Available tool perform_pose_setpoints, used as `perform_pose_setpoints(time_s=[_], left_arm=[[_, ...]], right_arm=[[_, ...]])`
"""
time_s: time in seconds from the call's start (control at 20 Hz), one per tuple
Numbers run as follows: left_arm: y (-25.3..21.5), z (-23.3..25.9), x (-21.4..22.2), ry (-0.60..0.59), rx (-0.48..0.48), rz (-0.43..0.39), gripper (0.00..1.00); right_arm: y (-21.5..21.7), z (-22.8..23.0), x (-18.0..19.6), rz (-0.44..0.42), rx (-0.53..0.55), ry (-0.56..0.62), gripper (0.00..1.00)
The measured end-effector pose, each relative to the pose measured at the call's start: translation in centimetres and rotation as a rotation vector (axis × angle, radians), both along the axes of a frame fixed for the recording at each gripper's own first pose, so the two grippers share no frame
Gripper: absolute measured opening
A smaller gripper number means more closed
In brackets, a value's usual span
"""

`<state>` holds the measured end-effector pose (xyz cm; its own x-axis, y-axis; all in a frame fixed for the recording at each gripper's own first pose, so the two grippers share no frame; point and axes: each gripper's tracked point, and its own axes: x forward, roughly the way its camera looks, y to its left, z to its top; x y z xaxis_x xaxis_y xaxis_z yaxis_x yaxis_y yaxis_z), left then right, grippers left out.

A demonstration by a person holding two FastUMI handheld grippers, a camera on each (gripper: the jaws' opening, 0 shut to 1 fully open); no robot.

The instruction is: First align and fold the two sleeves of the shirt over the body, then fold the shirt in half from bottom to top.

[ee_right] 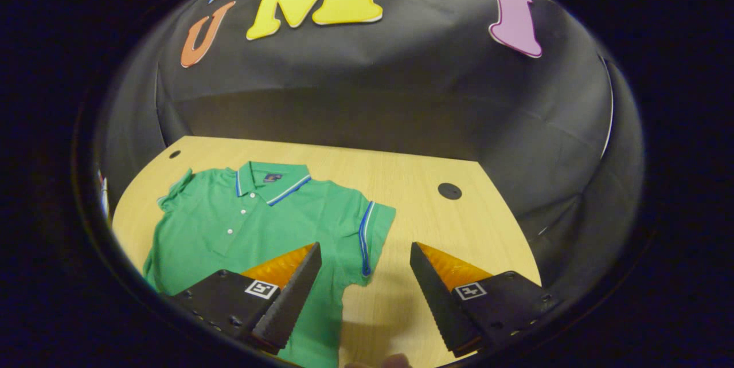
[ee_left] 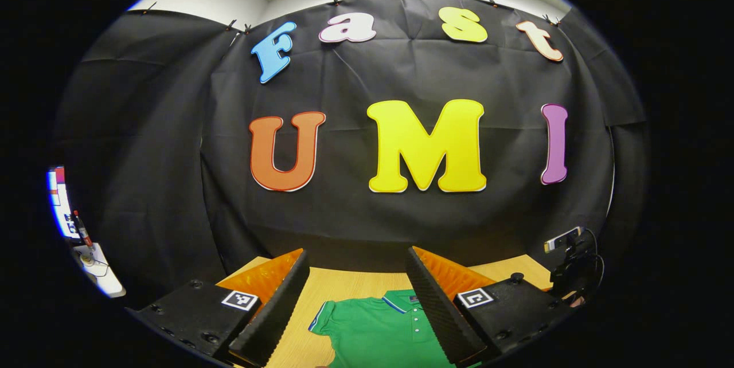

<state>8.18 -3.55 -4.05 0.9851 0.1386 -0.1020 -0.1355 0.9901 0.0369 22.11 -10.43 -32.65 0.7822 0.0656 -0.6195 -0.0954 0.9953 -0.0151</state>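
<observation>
Green polo shirt point(ee_right: 252, 219) lies flat and face up on the light wooden table point(ee_right: 401, 179), collar toward the black cloth wall point(ee_right: 401, 98), buttons of the placket showing down its chest. Its collar and sleeve cuffs carry blue and white stripes. In the right gripper view both short sleeves are spread out to the sides: one sleeve point(ee_right: 373, 230) reaches toward the middle of the table with its striped cuff laid out flat, the other sleeve point(ee_right: 175, 184) sits near the table's far-left edge and looks slightly bunched.

Right gripper point(ee_right: 364, 253) hangs above the table with its jaws spread wide and nothing between them. One finger stands over the shirt's body below the nearer sleeve, the other over bare wood beside the shirt; the striped cuff lies in the gap between the two, just ahead of the tips. Whether the fingers touch the cloth I cannot tell. A round black grommet point(ee_right: 449, 191) sits in the tabletop beyond that gripper, well apart from the shirt.

Left gripper point(ee_left: 358, 259) is likewise wide open and holds nothing, raised and pointing toward the wall. In the left gripper view the shirt's collar and one striped sleeve show low between its fingers, on the table beneath them. A small camera on a black stand point(ee_left: 567, 259) sits at the table's right edge.
</observation>
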Motion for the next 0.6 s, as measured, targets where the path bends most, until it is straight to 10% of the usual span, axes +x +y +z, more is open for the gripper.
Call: perform_pose_setpoints(time_s=[0.4,0.6], left_arm=[[-0.1,-1.7,0.9,0.047,0.016,0.020,1.00],[-0.1,-2.4,1.0,0.070,0.024,0.027,1.00]], right_arm=[[0.1,-5.3,3.0,0.032,0.001,0.097,0.93],[0.0,-7.1,3.6,0.026,0.028,0.159,0.69]])
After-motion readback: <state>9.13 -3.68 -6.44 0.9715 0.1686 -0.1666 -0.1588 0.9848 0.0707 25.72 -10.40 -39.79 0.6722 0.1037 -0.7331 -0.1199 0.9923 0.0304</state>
